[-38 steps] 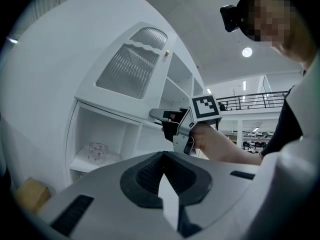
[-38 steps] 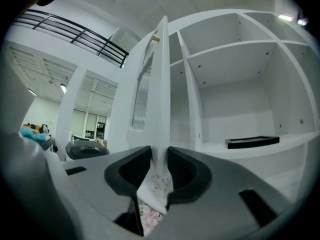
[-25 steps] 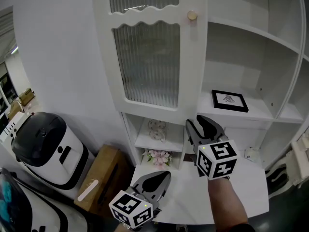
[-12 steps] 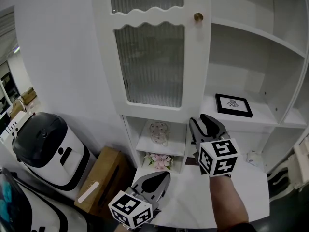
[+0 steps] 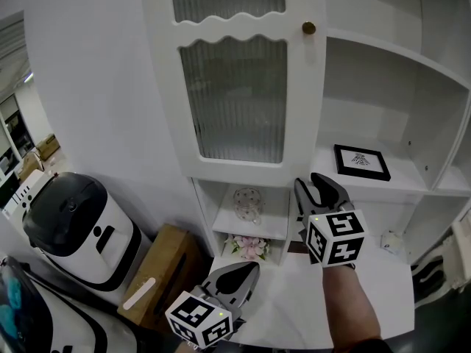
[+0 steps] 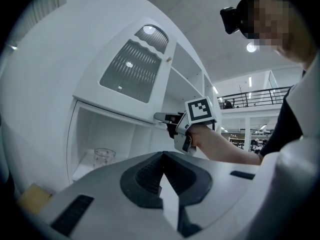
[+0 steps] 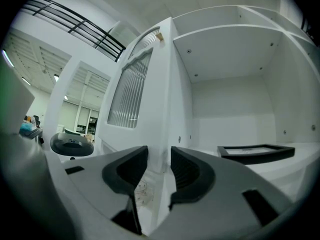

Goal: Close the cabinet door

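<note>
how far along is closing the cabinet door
Done: the right tool is clamped on the lower edge of the cabinet door. In hand: the door stands open, leaving the shelves and a picture frame exposed. Left: swing it across until it shuts. The left tool hangs low, shut and empty.
</note>
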The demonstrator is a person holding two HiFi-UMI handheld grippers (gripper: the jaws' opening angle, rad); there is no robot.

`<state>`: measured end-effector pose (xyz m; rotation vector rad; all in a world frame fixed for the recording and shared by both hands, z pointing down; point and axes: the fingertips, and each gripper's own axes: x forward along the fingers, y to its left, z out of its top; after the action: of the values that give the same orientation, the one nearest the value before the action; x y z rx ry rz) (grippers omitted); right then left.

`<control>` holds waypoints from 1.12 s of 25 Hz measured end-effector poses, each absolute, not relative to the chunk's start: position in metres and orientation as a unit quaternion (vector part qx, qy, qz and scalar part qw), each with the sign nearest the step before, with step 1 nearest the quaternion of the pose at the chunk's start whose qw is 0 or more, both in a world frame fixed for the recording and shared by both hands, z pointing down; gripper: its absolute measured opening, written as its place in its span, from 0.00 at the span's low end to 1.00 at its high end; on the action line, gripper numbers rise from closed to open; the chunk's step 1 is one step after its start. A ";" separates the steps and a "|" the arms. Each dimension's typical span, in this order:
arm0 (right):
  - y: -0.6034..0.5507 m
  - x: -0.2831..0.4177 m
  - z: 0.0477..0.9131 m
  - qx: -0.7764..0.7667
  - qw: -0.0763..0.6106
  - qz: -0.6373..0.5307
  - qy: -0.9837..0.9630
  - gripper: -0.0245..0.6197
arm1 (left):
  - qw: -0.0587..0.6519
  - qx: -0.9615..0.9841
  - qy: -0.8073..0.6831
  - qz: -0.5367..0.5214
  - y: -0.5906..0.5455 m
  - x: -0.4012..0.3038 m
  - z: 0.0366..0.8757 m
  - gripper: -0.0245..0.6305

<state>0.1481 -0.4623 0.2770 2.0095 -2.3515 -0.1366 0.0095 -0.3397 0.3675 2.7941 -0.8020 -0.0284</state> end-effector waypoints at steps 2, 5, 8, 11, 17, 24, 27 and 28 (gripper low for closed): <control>-0.462 0.148 0.277 0.651 0.022 -0.043 -0.758 0.26 | 0.117 0.954 -0.275 -0.008 -0.339 0.007 0.368 0.04; -0.461 0.149 0.278 0.655 0.022 -0.039 -0.754 0.25 | 0.117 0.954 -0.274 -0.007 -0.335 0.004 0.367 0.04; -0.455 0.150 0.281 0.660 0.022 -0.029 -0.751 0.22 | 0.116 0.955 -0.273 -0.006 -0.330 0.001 0.365 0.04; -0.445 0.152 0.286 0.667 0.021 -0.019 -0.745 0.11 | 0.115 0.956 -0.270 -0.004 -0.323 -0.003 0.364 0.04; -0.411 0.140 0.297 0.647 0.002 0.007 -0.762 0.06 | 0.115 0.959 -0.261 0.000 -0.302 -0.011 0.364 0.04; -0.355 0.111 0.304 0.625 -0.015 0.020 -0.780 0.05 | 0.113 0.963 -0.244 0.004 -0.268 -0.024 0.365 0.04; -0.330 0.098 0.307 0.622 -0.016 0.020 -0.783 0.05 | 0.115 0.965 -0.236 0.006 -0.252 -0.032 0.367 0.04; -0.322 0.093 0.308 0.622 -0.015 0.019 -0.783 0.05 | 0.115 0.965 -0.234 0.007 -0.247 -0.035 0.367 0.04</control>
<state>0.0933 -0.3217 0.3077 1.9719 -2.4842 0.0618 -0.0347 -0.2471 0.3669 2.8290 -0.6850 0.0205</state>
